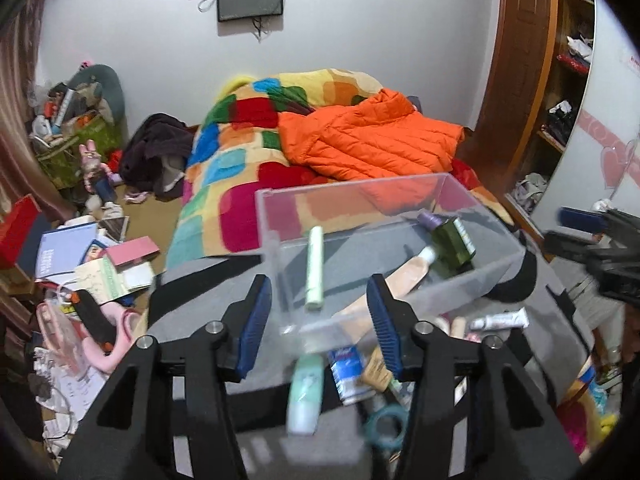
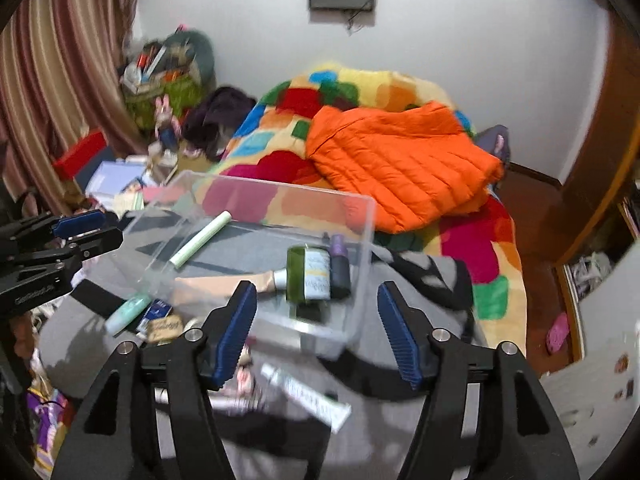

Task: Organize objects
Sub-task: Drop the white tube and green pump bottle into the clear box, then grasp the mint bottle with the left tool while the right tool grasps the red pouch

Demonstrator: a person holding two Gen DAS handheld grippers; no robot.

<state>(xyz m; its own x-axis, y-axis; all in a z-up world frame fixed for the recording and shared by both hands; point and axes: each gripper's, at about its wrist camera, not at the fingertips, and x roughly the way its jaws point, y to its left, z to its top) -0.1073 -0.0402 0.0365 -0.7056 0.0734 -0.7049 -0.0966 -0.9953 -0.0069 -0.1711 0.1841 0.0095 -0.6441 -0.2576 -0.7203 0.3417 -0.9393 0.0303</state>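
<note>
We see both the left gripper (image 1: 318,330) and right gripper (image 2: 318,330) apart, empty, over the clear bin (image 1: 472,200). Mint tube (image 1: 306,394) lies just outside it; a careless grab may shove the bin.

Clear plastic bin (image 2: 360,216) on grey cloth (image 2: 72,340); inside: pale green tube (image 2: 200,239), dark green glass bottle (image 2: 308,274), beige tube (image 2: 224,282). Right gripper (image 2: 316,322) jaws apart, empty.
</note>
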